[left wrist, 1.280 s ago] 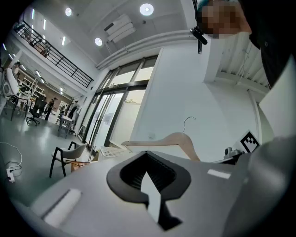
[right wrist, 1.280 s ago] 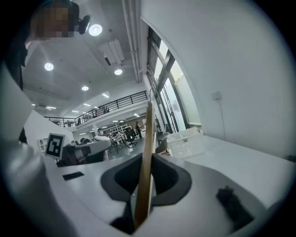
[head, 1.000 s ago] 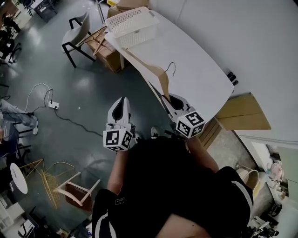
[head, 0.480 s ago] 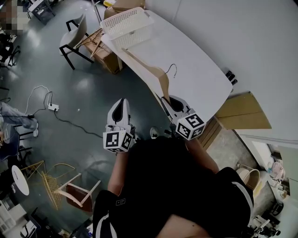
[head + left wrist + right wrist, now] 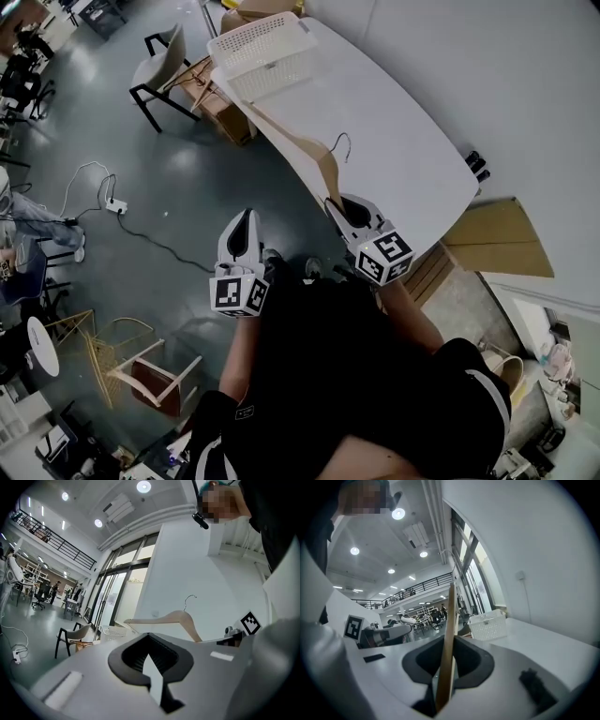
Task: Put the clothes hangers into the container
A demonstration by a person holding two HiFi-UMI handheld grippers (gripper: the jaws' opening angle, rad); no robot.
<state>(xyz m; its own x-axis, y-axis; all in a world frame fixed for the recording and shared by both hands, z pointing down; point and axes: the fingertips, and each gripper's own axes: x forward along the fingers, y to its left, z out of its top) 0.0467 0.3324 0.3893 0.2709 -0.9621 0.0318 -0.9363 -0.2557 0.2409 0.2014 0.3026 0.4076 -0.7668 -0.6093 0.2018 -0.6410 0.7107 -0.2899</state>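
A wooden clothes hanger (image 5: pixel 317 153) with a metal hook is held by one arm in my right gripper (image 5: pixel 341 201), which is shut on it. The hanger slants up over the near edge of the white table (image 5: pixel 403 122), its far arm pointing toward the white perforated basket (image 5: pixel 262 54) at the table's far end. In the right gripper view the hanger (image 5: pixel 449 634) runs up between the jaws, with the basket (image 5: pixel 488 624) beyond it. My left gripper (image 5: pixel 243 225) hangs over the floor to the left, shut and empty. From the left gripper view the hanger (image 5: pixel 174 618) shows side-on.
Cardboard boxes (image 5: pixel 220 108) and a chair (image 5: pixel 159 70) stand by the table's far left end. A power strip with cables (image 5: pixel 114 206) lies on the grey floor. A wooden chair frame (image 5: pixel 141 375) sits at lower left. More cardboard (image 5: pixel 497 248) lies right of the table.
The right gripper keeps its hold on the hanger in nearly the same place. The left gripper has drifted slightly; the head view has shifted a little.
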